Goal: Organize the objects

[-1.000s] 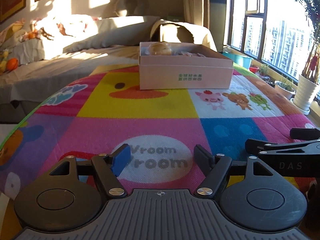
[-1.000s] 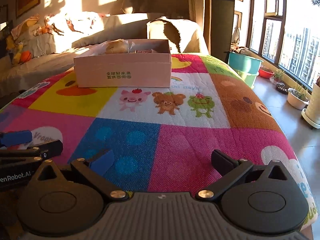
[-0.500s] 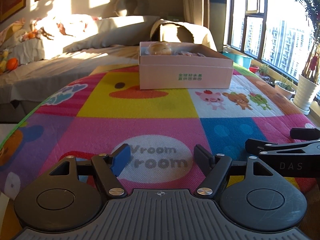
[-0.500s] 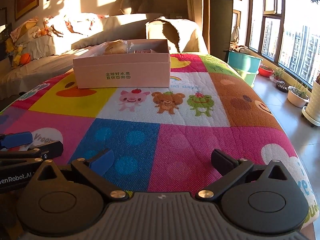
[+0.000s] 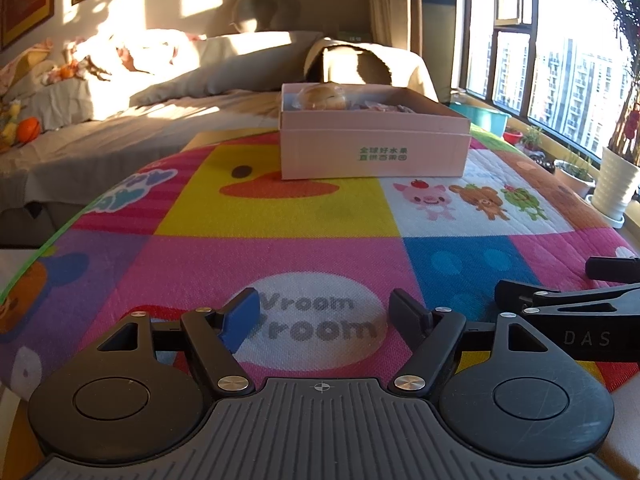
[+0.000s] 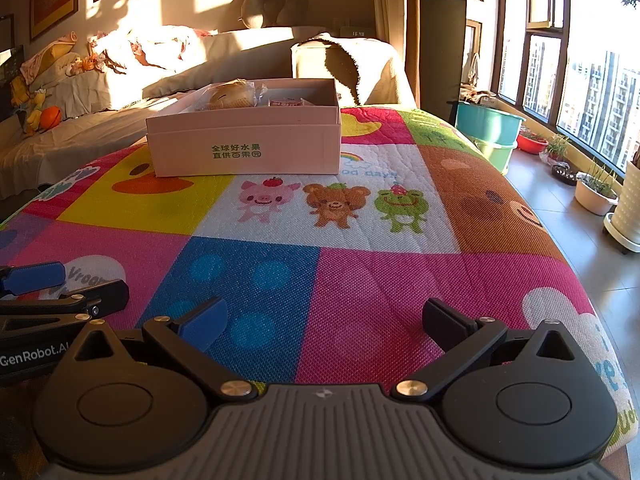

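Note:
A pink cardboard box [image 5: 374, 152] with green print stands at the far side of a colourful cartoon mat [image 5: 280, 216]; it also shows in the right wrist view [image 6: 244, 148]. Inside it lie a wrapped round bun [image 6: 232, 96] and small packets [image 6: 286, 101]. My left gripper [image 5: 325, 316] is open and empty, low over the mat's near edge. My right gripper [image 6: 326, 320] is open and empty, beside it on the right. Each gripper shows at the edge of the other's view.
A sofa [image 5: 120, 120] with blankets and toys runs behind the mat. Teal tubs [image 6: 490, 124] and potted plants [image 6: 596, 188] stand on the floor by the window at right. The mat's right edge [image 6: 580, 280] drops to the floor.
The right gripper has risen slightly, so the box sits a little lower in its view. The left gripper has not moved.

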A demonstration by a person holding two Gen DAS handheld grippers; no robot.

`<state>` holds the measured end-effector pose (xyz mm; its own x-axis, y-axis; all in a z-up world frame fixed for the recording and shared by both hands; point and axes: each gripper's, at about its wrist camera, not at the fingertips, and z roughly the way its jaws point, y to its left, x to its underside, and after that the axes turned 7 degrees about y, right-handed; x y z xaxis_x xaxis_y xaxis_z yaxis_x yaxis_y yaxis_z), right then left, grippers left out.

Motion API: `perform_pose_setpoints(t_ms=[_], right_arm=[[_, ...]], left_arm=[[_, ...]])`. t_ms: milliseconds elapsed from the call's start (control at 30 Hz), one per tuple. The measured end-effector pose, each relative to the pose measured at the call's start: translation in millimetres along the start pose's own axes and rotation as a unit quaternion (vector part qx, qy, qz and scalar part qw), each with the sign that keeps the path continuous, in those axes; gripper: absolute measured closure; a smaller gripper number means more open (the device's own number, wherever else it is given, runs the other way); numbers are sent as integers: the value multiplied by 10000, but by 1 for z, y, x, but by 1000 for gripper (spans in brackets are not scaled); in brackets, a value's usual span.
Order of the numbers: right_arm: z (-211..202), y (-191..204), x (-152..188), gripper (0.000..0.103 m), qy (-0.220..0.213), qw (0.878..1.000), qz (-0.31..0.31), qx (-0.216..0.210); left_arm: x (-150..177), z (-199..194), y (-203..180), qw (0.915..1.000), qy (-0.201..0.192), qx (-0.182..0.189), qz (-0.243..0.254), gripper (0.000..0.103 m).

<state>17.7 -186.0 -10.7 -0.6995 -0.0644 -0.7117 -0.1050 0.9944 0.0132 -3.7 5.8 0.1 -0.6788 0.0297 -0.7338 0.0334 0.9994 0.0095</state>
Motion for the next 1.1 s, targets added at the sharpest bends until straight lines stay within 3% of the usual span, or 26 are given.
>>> perform_pose_setpoints(t_ms=[1100], right_arm=[[1, 0, 0, 0, 0, 10000, 0, 1]], left_arm=[[-2, 1, -1, 10000, 4, 15, -19, 23]])
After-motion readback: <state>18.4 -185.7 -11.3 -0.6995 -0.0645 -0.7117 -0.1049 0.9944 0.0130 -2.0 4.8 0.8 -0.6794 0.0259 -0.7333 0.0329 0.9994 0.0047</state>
